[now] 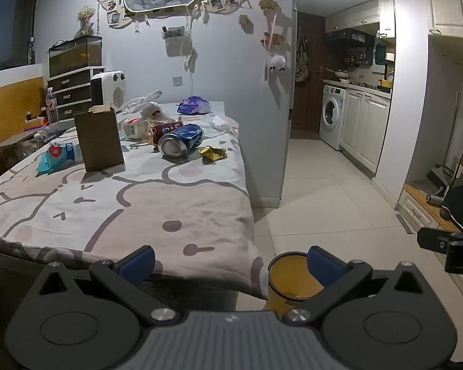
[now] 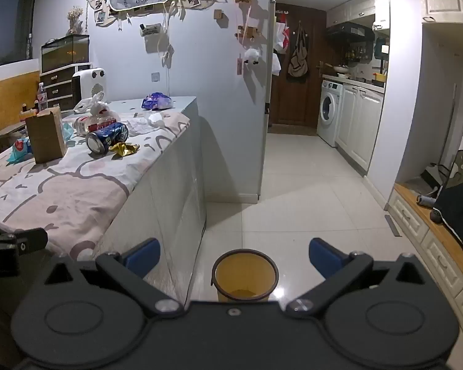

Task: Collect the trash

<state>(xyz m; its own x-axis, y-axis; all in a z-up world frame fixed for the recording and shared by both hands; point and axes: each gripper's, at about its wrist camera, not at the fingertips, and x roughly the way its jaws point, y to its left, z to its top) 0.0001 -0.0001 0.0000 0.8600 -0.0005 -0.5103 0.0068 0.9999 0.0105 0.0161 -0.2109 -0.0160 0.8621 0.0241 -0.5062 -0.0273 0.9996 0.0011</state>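
Trash lies on the cloth-covered table: a blue can on its side, a crumpled gold wrapper, a brown cardboard box, a blue-and-white packet, a purple bag and plastic bags. A yellow bin stands on the floor by the table's near corner. My left gripper is open and empty, short of the table's front edge. My right gripper is open and empty above the bin. The can, the wrapper and the box also appear in the right wrist view.
A white heater, dark drawers with a fish tank and a water bottle stand behind the table. A wall end borders the tiled floor. A washing machine and white cabinets line the kitchen.
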